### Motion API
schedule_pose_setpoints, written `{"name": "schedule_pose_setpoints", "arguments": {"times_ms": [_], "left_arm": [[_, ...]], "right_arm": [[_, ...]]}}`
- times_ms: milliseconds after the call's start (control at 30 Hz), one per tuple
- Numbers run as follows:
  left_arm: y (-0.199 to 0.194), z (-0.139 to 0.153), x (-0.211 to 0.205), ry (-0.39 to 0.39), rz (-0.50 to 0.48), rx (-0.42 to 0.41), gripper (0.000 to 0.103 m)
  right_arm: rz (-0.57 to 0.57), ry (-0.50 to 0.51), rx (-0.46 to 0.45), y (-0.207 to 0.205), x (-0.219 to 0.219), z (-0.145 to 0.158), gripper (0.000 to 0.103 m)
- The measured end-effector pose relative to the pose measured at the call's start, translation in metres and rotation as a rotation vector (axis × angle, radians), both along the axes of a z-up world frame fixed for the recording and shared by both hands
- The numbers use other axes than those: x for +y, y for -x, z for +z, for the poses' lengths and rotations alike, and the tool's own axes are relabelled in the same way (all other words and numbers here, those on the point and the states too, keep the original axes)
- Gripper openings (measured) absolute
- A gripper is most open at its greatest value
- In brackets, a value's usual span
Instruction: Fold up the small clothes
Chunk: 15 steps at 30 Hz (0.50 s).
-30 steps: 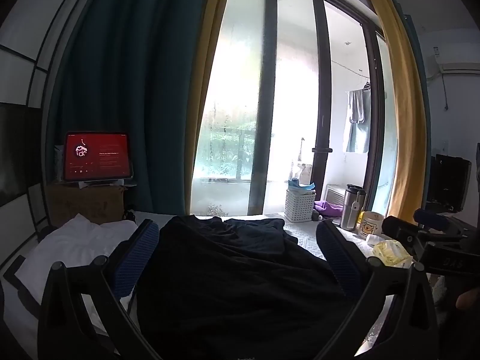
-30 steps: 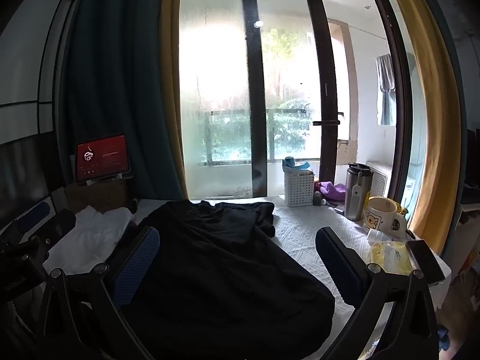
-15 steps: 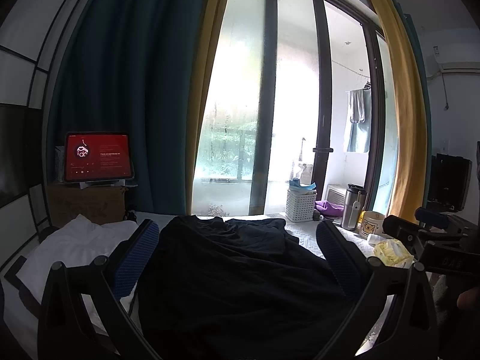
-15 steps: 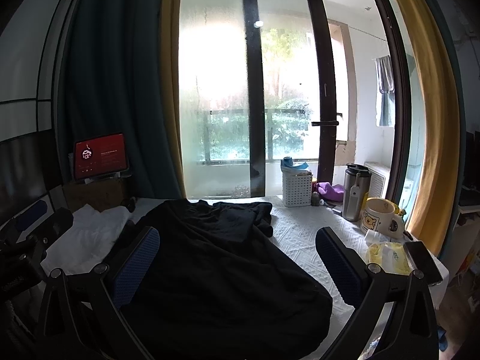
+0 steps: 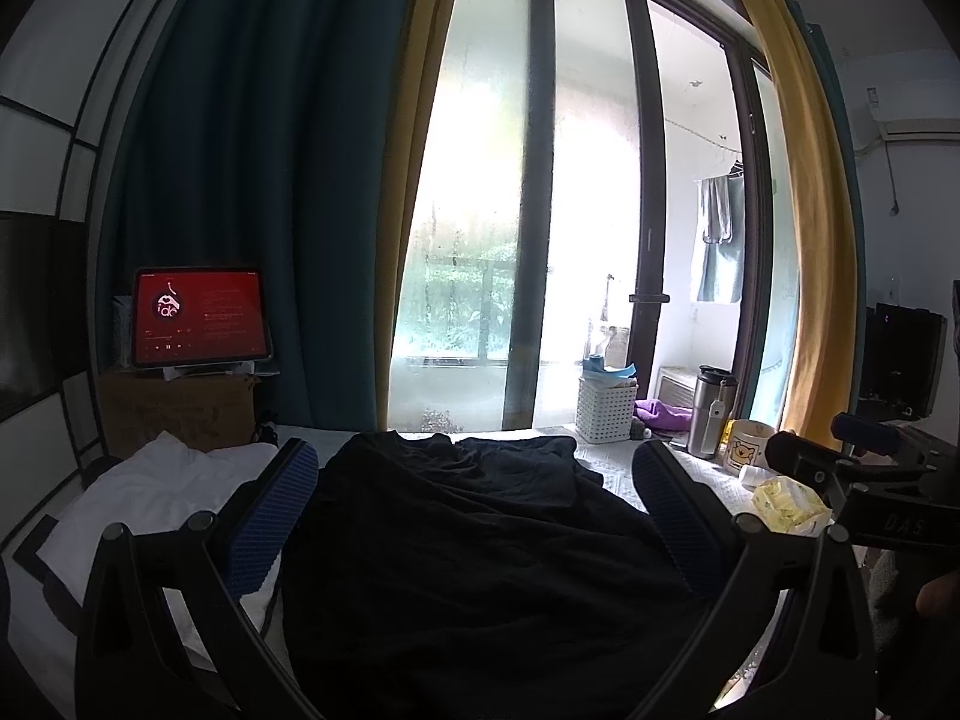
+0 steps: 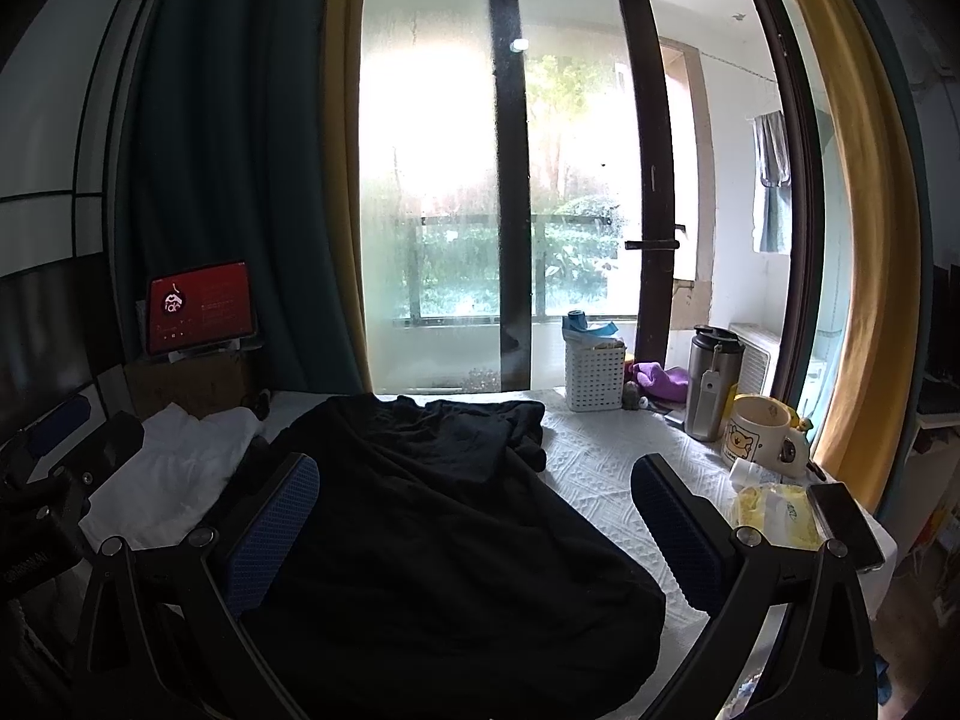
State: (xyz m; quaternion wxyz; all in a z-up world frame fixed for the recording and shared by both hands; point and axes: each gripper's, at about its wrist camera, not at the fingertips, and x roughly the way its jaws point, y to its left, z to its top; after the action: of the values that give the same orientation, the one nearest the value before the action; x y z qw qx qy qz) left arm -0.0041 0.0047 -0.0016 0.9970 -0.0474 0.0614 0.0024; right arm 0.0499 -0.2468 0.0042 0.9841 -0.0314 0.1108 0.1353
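Hovering wide apart and empty, the left claw (image 5: 474, 510) and right claw (image 6: 474, 516) framed the crumpled black garment (image 6: 420, 516) lying between their fingers on the desk (image 6: 606, 480), probably to choose corners.

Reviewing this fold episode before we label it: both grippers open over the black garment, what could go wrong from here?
1. The black garment lies bunched and dark, so its edges are hard to read; the left gripper or right gripper could pinch several layers.
2. The white garment lies against its left side and might get dragged along.
3. A wide sweep right could hit the mug, steel flask or phone.
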Motion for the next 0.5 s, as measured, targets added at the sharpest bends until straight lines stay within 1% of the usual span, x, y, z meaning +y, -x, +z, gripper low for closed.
{"name": "schedule_pose_setpoints", "arguments": {"times_ms": [33,100,233,367,400,500], "left_arm": [[0.0,-0.001,0.0,-0.014,-0.001,-0.01,0.103],[-0.001,-0.001,0.0,-0.001,-0.002,-0.001,0.103],[-0.004,-0.001,-0.001,-0.011,0.003,-0.007,0.103],[-0.009,-0.003,0.001,0.007,-0.005,-0.009,0.103],[-0.012,-0.006,0.002,0.009,-0.009,0.016,0.103],[-0.021,-0.01,0.003,0.014,-0.019,0.016,0.103]], "right_arm": [[0.0,0.002,0.001,0.0,0.0,0.0,0.103],[0.0,0.008,0.004,-0.001,0.002,-0.001,0.103],[-0.004,0.013,0.013,-0.004,0.002,-0.003,0.103],[-0.006,0.023,0.03,-0.013,0.007,-0.006,0.103],[-0.006,0.027,0.035,-0.016,0.008,-0.007,0.103],[-0.003,0.032,0.058,-0.025,0.01,-0.013,0.103]]}}
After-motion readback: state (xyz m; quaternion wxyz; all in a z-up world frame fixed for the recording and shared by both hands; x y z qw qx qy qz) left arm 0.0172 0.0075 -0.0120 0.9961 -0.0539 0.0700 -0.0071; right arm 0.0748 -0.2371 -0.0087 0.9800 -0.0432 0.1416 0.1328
